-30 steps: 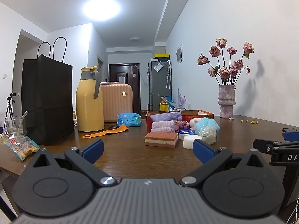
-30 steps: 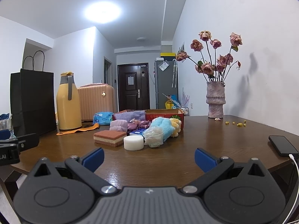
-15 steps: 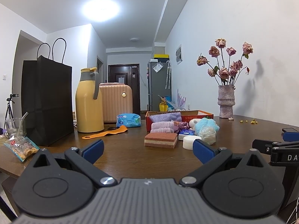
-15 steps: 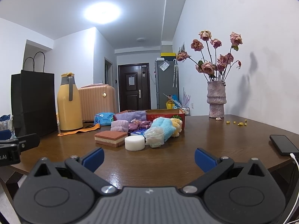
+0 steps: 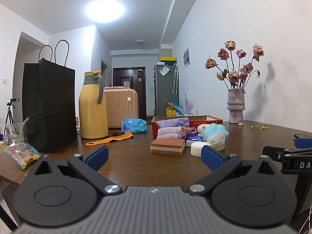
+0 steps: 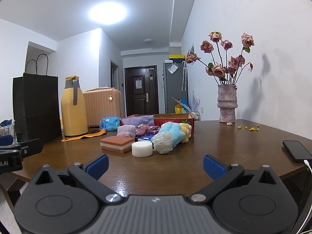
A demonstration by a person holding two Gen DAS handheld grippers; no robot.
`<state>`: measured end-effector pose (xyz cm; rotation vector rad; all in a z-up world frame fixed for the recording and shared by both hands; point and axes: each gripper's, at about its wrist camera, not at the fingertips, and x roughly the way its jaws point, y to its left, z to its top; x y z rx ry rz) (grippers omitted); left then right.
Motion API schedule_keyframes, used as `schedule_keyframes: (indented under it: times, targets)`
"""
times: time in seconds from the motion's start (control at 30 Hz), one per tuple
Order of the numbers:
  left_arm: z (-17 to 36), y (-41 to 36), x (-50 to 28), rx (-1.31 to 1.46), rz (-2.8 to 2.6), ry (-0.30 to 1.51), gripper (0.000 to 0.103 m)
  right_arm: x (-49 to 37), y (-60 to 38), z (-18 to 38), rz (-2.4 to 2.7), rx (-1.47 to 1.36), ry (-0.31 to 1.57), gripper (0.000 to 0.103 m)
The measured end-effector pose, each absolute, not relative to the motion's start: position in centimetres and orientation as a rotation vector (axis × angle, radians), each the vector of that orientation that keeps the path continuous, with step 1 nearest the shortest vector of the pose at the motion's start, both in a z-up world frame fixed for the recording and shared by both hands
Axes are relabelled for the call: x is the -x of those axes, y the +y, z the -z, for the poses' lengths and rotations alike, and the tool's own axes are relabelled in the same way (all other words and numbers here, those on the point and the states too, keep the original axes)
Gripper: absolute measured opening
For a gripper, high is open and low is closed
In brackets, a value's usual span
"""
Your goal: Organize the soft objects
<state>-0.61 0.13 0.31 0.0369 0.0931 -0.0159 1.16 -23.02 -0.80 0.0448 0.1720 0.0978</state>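
A heap of soft things lies mid-table in front of a red cardboard box (image 5: 206, 121) (image 6: 175, 120): a layered brown sponge (image 5: 167, 146) (image 6: 117, 144), a white round sponge (image 5: 198, 149) (image 6: 142, 149), a clear mesh puff (image 5: 216, 142) (image 6: 162, 142), a blue fluffy puff (image 5: 216, 131) (image 6: 173, 133), pink rolled towels (image 5: 168, 133) (image 6: 126, 131) and a purple cloth (image 5: 172, 122) (image 6: 137, 120). My left gripper (image 5: 154, 157) is open and empty, short of the sponge. My right gripper (image 6: 155, 163) is open and empty, short of the white sponge.
A black paper bag (image 5: 48, 105), a yellow thermos (image 5: 93, 105), an orange strap (image 5: 110, 138), a blue wipes pack (image 5: 134, 125) and a snack packet (image 5: 21, 154) stand on the left. A vase of dried roses (image 6: 227, 103) and a phone (image 6: 297, 151) are on the right.
Both views have shifted only slightly; both grippers stay open and nothing on the table has moved.
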Motion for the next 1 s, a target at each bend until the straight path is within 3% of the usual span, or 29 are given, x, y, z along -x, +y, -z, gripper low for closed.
schedule_keyframes:
  times: [1.0]
  targets:
    - [-0.43, -0.1, 0.74, -0.038, 0.019, 0.094, 0.103, -1.15, -22.97, 0.86, -0.085, -0.045, 0.168, 0.103]
